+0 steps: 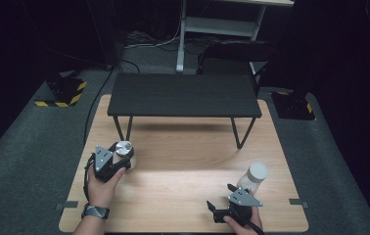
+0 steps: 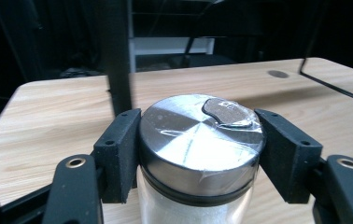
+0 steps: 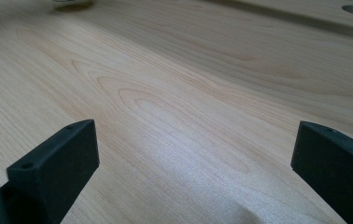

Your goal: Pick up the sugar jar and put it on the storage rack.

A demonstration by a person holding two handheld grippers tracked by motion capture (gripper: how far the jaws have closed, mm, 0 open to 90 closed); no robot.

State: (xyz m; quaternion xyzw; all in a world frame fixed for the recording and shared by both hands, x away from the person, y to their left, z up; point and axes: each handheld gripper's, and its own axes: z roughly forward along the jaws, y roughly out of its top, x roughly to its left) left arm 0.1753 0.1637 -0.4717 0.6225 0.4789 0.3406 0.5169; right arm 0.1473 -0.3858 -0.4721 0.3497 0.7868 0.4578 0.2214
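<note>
A glass jar with a shiny metal lid [image 2: 188, 140] sits between the black jaws of my left gripper [image 2: 195, 149], whose pads press on the lid's rim from both sides. From the high view this jar [image 1: 123, 147] and my left gripper [image 1: 123, 157] are at the wooden table's left side, in front of the black stand's left legs. Whether the jar's base touches the table I cannot tell. My right gripper [image 1: 220, 200] is low near the front right edge. In the right gripper view its jaws stand wide open [image 3: 193, 163] over bare wood.
A second jar with a white lid [image 1: 254, 176] stands just behind my right hand. A low black stand [image 1: 183, 95] on thin legs spans the back of the wooden table [image 1: 183, 166]. Grey carpet surrounds the table, and a chair sits beyond it.
</note>
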